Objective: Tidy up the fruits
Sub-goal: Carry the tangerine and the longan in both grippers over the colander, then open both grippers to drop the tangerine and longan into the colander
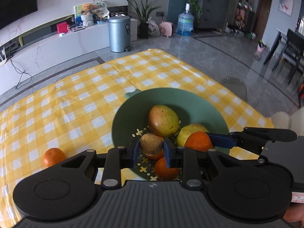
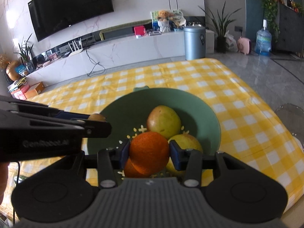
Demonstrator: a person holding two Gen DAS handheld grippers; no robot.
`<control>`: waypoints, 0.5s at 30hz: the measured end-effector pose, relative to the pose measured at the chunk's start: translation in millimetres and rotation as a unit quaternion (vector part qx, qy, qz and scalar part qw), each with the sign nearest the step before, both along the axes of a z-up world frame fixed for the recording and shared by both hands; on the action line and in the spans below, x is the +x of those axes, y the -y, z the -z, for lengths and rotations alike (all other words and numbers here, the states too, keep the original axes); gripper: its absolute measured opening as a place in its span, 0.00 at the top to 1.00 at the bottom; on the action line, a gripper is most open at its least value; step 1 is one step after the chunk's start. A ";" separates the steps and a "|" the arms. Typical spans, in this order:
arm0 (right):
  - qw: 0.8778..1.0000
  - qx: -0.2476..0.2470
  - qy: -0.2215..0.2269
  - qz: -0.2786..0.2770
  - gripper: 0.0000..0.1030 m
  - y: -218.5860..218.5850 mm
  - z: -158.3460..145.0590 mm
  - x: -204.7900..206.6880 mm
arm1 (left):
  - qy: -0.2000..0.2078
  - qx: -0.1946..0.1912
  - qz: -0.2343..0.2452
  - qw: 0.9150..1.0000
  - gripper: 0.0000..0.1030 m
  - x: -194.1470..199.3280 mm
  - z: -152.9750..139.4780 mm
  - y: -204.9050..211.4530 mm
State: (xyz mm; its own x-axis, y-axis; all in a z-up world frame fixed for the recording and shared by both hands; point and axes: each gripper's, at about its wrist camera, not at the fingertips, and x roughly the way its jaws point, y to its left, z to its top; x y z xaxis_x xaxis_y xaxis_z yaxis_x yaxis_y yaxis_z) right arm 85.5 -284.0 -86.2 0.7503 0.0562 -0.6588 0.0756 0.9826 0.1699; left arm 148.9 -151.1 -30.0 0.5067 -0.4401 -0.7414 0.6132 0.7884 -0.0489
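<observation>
Grippers hung over the green bowl (image 1: 121,117): the left gripper (image 1: 151,148) was clamped on a brown kiwi (image 1: 151,144), the right gripper (image 2: 149,153) on an orange (image 2: 149,152). Inside the bowl lay two yellow-green mangoes (image 1: 163,120) and more oranges (image 1: 165,168). Left of the bowl, a lone orange (image 1: 53,156) sat on the checked cloth (image 1: 85,95).

2 pears (image 1: 163,120) lie in the bowl (image 1: 129,114); 1 orange (image 1: 53,156) sits left, apparently on the cloth (image 1: 95,87).
</observation>
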 end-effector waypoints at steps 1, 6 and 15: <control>1.000 0.001 -0.005 -0.001 0.59 -0.1 1.6 2.1 | -0.001 0.004 0.003 1.000 0.71 0.8 1.6 2.2; 1.000 0.018 -0.024 -0.002 0.59 3.8 8.0 9.1 | -0.010 0.016 0.016 1.000 0.71 5.6 10.7 8.6; 0.999 0.019 -0.046 -0.009 0.59 -0.1 15.4 16.0 | -0.029 0.025 0.017 0.999 0.71 16.0 24.6 15.5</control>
